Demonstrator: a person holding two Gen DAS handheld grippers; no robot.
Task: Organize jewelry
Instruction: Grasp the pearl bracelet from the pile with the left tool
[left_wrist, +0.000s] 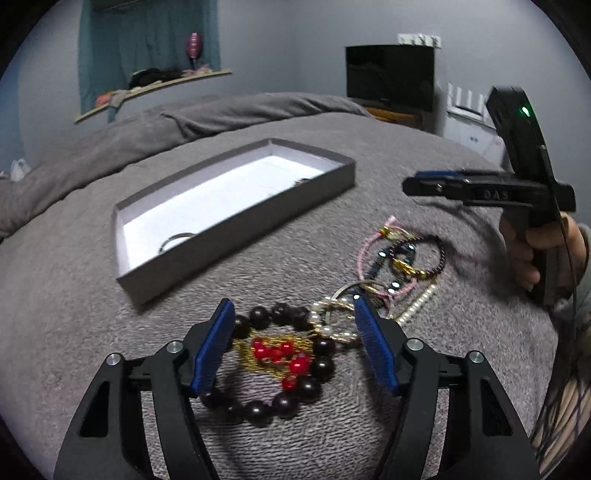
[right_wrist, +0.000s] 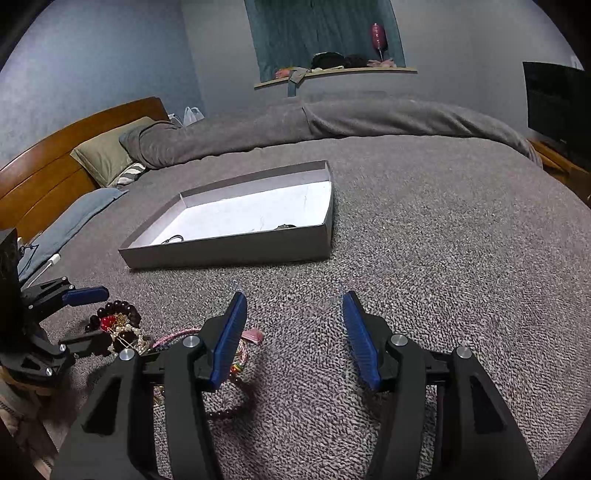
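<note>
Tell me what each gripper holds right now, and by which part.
Nothing. The left gripper stands open around the dark bead bracelet, unpressed; the right gripper is open over bare blanket.

I see a rough, nubby grey cloth blanket (left_wrist: 110, 332) under a matt grey cardboard box (left_wrist: 236, 236) with a smooth white paper-like floor, glossy dark wooden-looking beads (left_wrist: 321, 365) beside shiny red beads (left_wrist: 275, 352) and pearls, and far left a polished wooden headboard (right_wrist: 55, 166).

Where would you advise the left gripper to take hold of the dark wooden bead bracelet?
Grip the near arc of the dark bead bracelet from above, one pad inside the ring and one outside. It lies flat on the blanket, and that arc is clear of the red beads and pearl strand.
</note>
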